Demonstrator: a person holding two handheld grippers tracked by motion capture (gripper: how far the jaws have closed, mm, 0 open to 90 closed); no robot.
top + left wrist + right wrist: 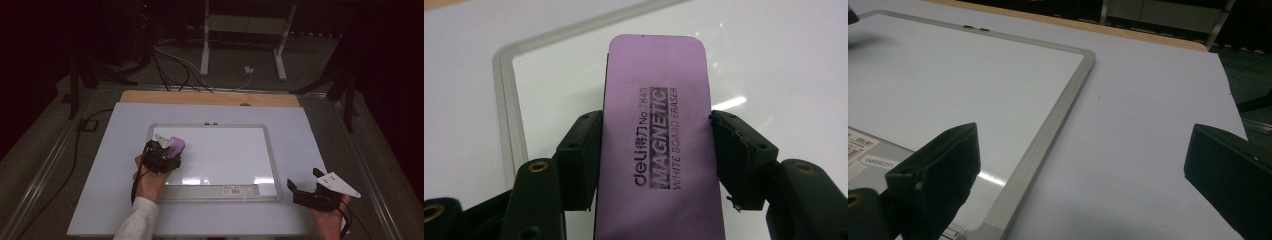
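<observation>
Left gripper (656, 150): black jaws clamped on long sides of purple eraser (658, 150), pads pressing both edges. Eraser: flat rounded rectangle, matte, faintly smudged; dark print reading "deli No.7840 MAGNETIC WHITE BOARD ERASER". Projecting forward beyond jaw tips, over glossy white surface of whiteboard (774, 60). Rounded grey frame corner of board ahead and left of jaws. In high view, same gripper (167, 150) over near-left area of board, eraser (177, 144) sticking out past it toward upper-left corner.

Whiteboard (270, 165): rectangular, smooth, reflective, grey ribbed frame, barcode sticker on near edge. Flat on pale matte sheet (300, 125) covering table.

Right gripper (1083, 170): jaws spread wide, nothing between. Board's near-right frame corner just ahead-left of left jaw; plain sheet under gap. In high view, gripper (304, 181) off board, beside its near-right corner.
</observation>
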